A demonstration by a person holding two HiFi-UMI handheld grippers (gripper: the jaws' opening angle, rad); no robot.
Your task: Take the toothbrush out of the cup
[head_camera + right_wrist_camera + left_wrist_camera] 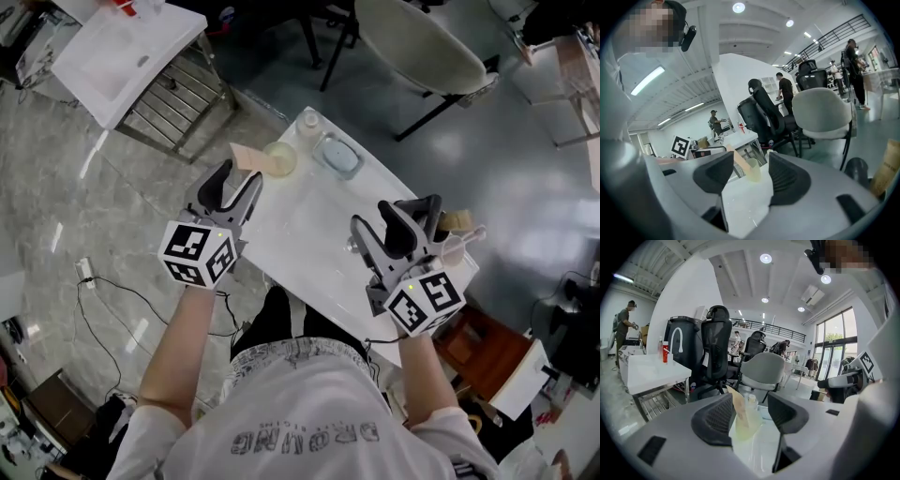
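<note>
Both grippers hover over the white table [309,234] with nothing in them. The left gripper [239,176] has its jaws apart, and so does the right gripper [394,217]. The pale yellow translucent cup [279,157] stands near the far edge of the table, just ahead of the left gripper. The flat peach-coloured toothbrush [246,155] leans in it, and its top points to the left.

The cup looks light, I think. If the toothbrush is pulled sideways, along its lean, it can catch the rim and tip the cup. The cup may also lift together with it if nothing holds it down. The small clear bottle [307,122] and the clear dish [339,155] stand just beside the cup, so a wide approach can knock them.
</note>
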